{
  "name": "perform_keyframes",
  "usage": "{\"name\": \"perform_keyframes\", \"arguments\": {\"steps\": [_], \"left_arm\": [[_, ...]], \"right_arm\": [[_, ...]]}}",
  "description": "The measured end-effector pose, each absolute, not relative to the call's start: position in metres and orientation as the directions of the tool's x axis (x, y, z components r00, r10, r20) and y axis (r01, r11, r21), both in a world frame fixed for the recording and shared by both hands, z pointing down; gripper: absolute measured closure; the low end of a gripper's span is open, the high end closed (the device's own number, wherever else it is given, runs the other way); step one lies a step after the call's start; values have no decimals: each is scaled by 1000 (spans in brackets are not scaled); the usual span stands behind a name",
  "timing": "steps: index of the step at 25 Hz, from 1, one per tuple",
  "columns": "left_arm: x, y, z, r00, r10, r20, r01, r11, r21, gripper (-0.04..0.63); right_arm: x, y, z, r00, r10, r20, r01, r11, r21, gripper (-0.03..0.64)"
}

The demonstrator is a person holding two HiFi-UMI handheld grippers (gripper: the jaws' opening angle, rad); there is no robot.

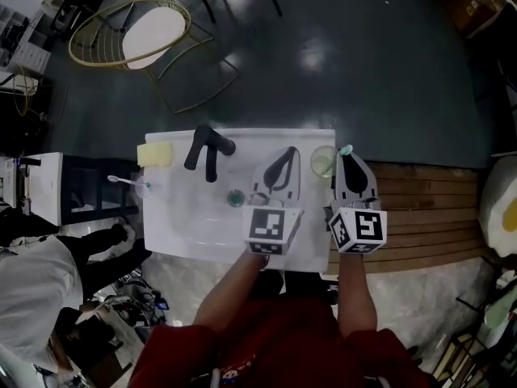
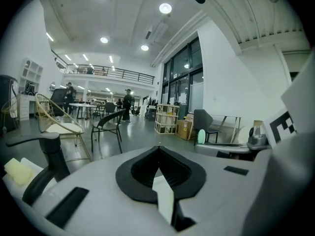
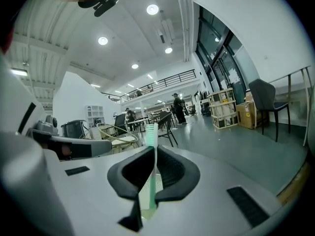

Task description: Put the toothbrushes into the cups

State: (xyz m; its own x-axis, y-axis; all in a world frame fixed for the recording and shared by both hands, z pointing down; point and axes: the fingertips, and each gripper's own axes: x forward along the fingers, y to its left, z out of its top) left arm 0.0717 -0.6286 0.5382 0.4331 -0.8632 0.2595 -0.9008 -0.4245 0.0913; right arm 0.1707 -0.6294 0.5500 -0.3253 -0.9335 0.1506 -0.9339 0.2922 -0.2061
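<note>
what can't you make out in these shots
- Green toothbrush: its lower handle is hidden by the right gripper's shut jaws in the right gripper view. The head view shows only its head.
- Cup: in the head view it is too small to tell if anything is inside.
- Second toothbrush at the sink's left edge: in the head view it is too small to tell whether it stands in anything.

Your left gripper and right gripper sit close on either side of the cup. Left of them the sink lies open, up to the black faucet.
</note>
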Motion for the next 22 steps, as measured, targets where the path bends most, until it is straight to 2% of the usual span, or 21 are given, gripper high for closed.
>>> {"name": "perform_keyframes", "arguments": {"steps": [22], "left_arm": [[75, -630, 552, 444, -850, 283, -896, -432, 105, 568]], "right_arm": [[165, -632, 576, -306, -923, 232, -946, 267, -185, 574]]}}
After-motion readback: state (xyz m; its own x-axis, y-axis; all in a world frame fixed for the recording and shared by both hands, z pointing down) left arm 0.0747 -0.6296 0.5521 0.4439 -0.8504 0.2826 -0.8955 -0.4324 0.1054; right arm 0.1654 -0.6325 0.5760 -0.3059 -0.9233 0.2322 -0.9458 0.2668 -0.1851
